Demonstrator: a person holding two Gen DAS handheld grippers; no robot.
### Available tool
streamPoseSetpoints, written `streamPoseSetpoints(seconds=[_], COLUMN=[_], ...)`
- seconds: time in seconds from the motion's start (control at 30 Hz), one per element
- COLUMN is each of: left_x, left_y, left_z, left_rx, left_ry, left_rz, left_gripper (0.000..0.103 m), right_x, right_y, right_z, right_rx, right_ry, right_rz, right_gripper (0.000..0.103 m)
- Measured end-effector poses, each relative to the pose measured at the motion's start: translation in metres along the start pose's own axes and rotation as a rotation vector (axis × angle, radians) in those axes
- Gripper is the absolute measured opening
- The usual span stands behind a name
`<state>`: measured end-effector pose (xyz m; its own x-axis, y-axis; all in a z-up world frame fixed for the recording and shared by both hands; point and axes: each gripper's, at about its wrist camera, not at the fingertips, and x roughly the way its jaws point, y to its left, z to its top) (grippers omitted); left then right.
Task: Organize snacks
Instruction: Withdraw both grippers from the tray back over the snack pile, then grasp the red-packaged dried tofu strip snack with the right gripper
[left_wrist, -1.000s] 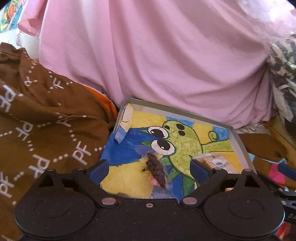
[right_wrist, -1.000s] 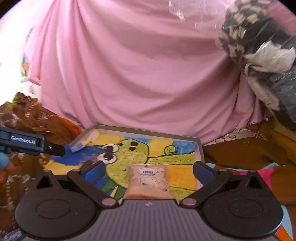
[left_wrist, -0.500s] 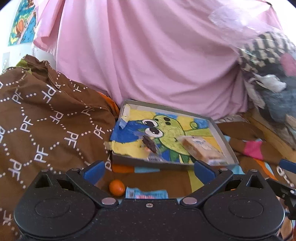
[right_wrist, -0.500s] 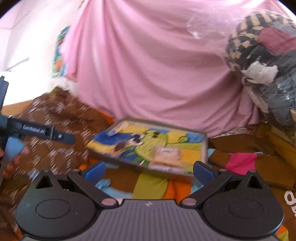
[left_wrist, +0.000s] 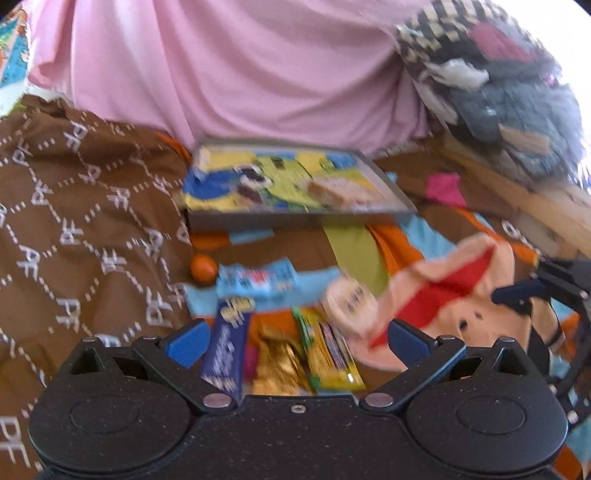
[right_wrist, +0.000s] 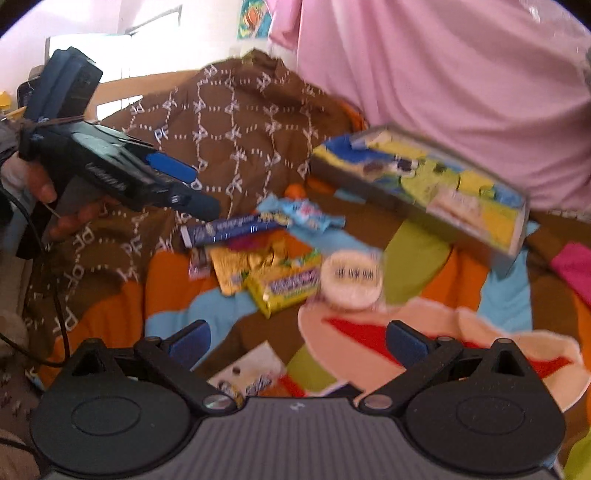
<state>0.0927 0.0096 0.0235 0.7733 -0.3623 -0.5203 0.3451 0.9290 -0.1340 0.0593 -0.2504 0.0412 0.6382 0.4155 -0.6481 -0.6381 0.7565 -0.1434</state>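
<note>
Blurred bedspread (right_wrist: 424, 254), motion-smeared snacks (right_wrist: 284, 284)

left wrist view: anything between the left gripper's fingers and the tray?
Yes. In the left wrist view, the left gripper faces a loose pile: blue bar, gold wrapper, yellow pack, light blue packet, then tray.

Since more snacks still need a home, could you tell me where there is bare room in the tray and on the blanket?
In the tray, the yellow and blue floor right of the toast packet is free, as is the middle. On the blanket, the cartoon patch right of the round white packet is bare. The pile around the yellow pack and blue bar is crowded.
</note>
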Motion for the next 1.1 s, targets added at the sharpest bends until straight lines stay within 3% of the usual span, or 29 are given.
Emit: streamPoseSetpoints(seconds=[0.27, 0.5, 0.63, 1.1], left_x=[0.008, 0.018, 0.023, 0.033], left_y=[-0.009, -0.01, -0.009, 0.001], left_z=[-0.025, -0.036, -0.041, -0.042], left_rx=[0.066, 0.147, 0.152, 0.119], left_ry=[0.107, 0.166, 0.193, 0.203], left_rz=[-0.03, 0.043, 0.045, 0.05], left_gripper=[0.102, 0.102, 0.102, 0.102], right_x=[0.018, 0.036, 0.044, 0.081], right_y=[-0.001, 0.0, 0.001, 0.002], right_z=[-0.023, -0.04, -0.043, -0.037], right_rx=[-0.032, -0.065, -0.115, -0.09], right_ry=[0.158, 0.272, 0.298, 0.361], right_rz=[0.057, 0.056, 0.025, 0.033], right_gripper=[0.103, 0.103, 0.103, 0.101])
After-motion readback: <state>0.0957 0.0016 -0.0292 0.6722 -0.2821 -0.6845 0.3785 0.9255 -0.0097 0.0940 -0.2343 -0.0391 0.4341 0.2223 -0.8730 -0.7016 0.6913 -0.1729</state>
